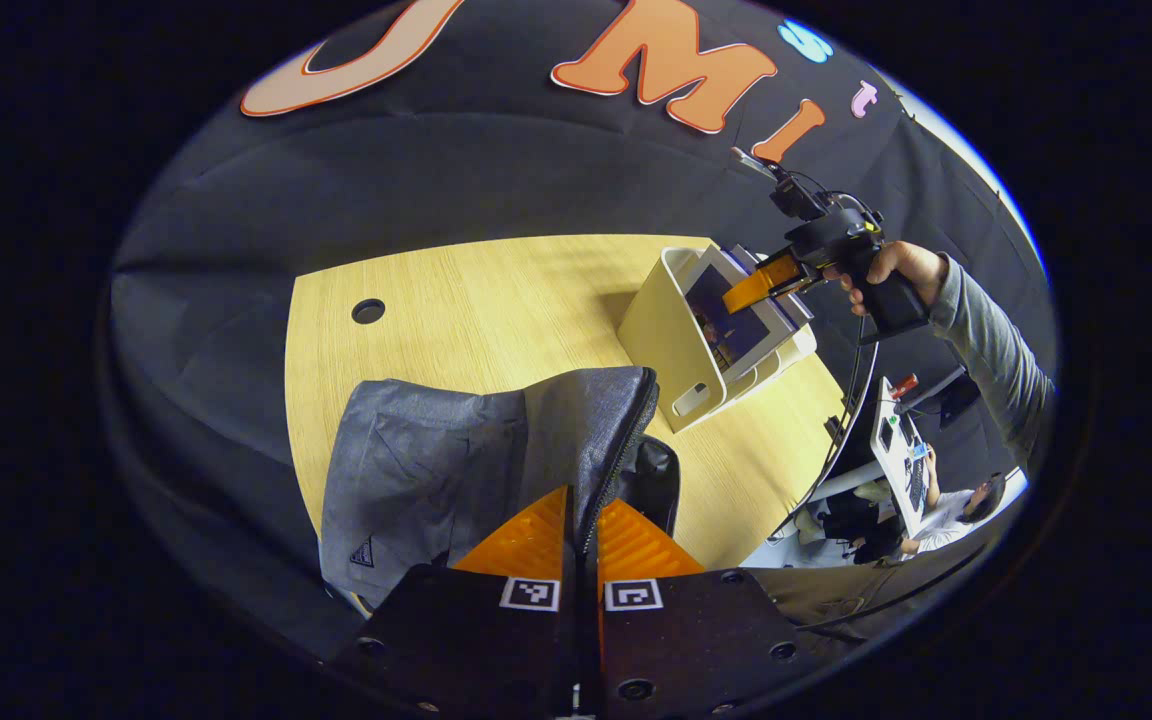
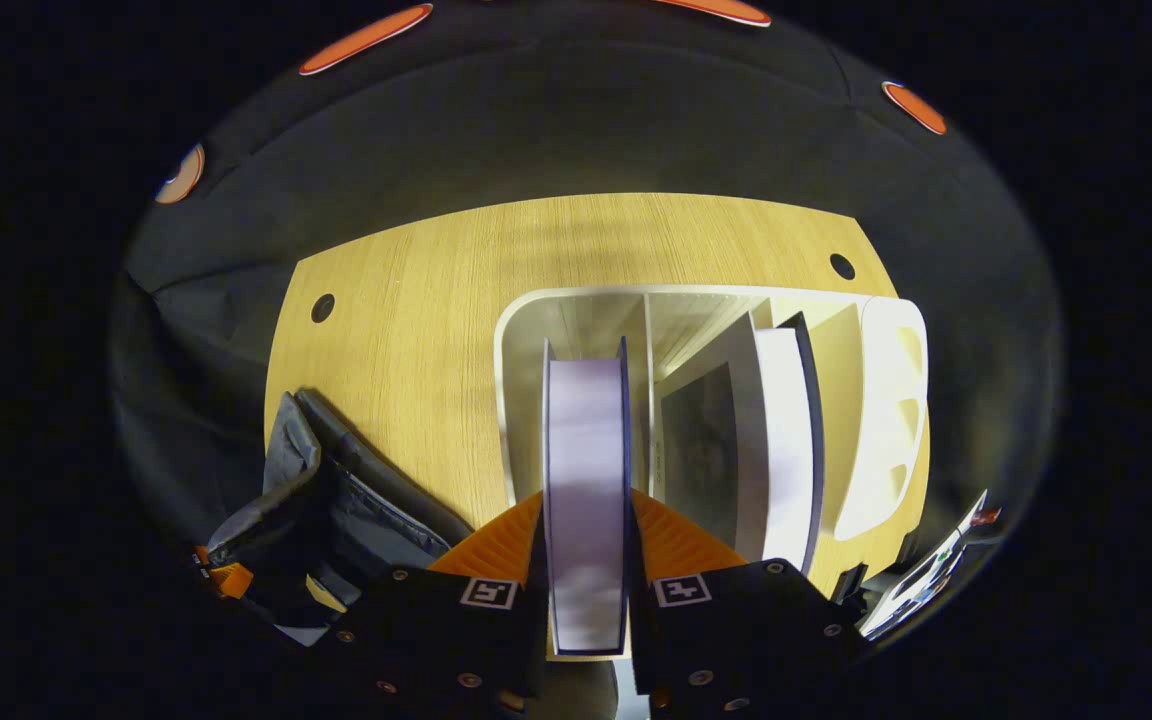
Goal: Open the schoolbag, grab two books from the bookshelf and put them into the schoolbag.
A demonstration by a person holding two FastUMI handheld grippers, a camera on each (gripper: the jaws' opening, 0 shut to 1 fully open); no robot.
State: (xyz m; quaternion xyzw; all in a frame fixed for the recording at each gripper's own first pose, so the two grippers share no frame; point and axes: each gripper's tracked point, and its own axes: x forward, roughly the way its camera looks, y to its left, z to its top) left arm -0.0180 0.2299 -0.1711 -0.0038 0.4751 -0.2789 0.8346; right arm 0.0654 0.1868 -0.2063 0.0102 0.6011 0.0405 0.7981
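Right gripper [image 2: 586,540] fingers clamp a book [image 2: 586,480] in the shelf [image 2: 896,400]; left gripper [image 1: 584,545] pinches the bag [image 1: 436,450] zipper edge. Next: lift book clear, carry to bag.

A recording booth inside an office is showing here: black cloth wall [image 1: 496,170] enclosing a light wooden table [image 1: 476,310], a person sitting at a white desk [image 1: 898,455] beyond.

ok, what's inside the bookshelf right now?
The white bookshelf has dividers. One book stands in the left slot with the right gripper shut on it; a second book leans in the next slot. The slot bottoms are hidden by the books.
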